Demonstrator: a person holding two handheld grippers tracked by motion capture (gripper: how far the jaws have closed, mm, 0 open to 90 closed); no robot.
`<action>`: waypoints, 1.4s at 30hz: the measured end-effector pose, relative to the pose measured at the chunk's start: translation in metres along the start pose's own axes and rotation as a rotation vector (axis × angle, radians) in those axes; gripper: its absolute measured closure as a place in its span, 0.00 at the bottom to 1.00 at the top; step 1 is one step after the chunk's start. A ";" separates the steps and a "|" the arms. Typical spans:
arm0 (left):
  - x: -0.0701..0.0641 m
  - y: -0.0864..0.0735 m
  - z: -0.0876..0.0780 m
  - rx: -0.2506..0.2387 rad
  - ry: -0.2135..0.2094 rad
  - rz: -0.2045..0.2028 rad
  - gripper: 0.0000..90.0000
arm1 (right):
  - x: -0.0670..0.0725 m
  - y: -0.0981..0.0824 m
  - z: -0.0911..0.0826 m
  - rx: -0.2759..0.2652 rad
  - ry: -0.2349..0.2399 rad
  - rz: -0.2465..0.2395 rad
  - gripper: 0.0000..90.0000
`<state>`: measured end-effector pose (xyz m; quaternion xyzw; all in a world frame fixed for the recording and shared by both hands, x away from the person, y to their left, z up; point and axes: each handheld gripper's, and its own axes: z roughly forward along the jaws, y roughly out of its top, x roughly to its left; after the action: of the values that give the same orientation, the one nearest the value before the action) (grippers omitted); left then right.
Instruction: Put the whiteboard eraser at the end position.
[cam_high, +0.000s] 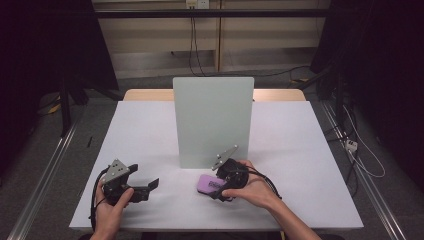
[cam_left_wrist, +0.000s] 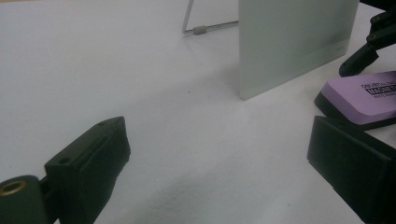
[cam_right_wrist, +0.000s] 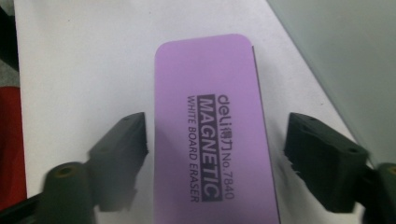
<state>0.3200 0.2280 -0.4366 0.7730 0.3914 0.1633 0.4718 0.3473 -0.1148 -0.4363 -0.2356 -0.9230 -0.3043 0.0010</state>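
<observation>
1. Jaws on the right gripper (cam_right_wrist: 215, 154) stand released, straddling the purple whiteboard eraser (cam_right_wrist: 210, 126) with a gap on each side, pads not touching; left gripper (cam_left_wrist: 210, 168) jaws spread wide, holding nothing.
2. White tabletop (cam_high: 150, 130) carries an upright whiteboard panel (cam_high: 212, 120) at centre of the high view.
3. Eraser (cam_high: 210, 184) lies flat at lower centre, just in front of the panel's right foot.
4. Judgement: the eraser looks either just set down or about to be gripped. For a grip, centre it between the pads, close on the long sides, keep the label up, lift straight. Otherwise back off without nudging it.
5. Left gripper (cam_high: 131, 186) sits at lower left, well apart.
</observation>
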 end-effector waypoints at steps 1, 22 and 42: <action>-0.001 0.000 0.000 -0.002 0.004 -0.010 0.06 | 0.000 0.000 -0.001 -0.006 -0.008 0.002 0.19; 0.000 0.001 -0.001 0.007 0.011 -0.004 0.06 | -0.004 -0.004 -0.020 -0.128 -0.073 0.063 0.08; 0.000 0.000 -0.001 0.000 0.026 -0.009 0.06 | -0.012 -0.026 -0.044 -0.317 -0.328 0.199 0.09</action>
<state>0.3192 0.2282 -0.4361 0.7689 0.4012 0.1715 0.4675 0.3405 -0.1627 -0.4168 -0.3688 -0.8237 -0.4014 -0.1559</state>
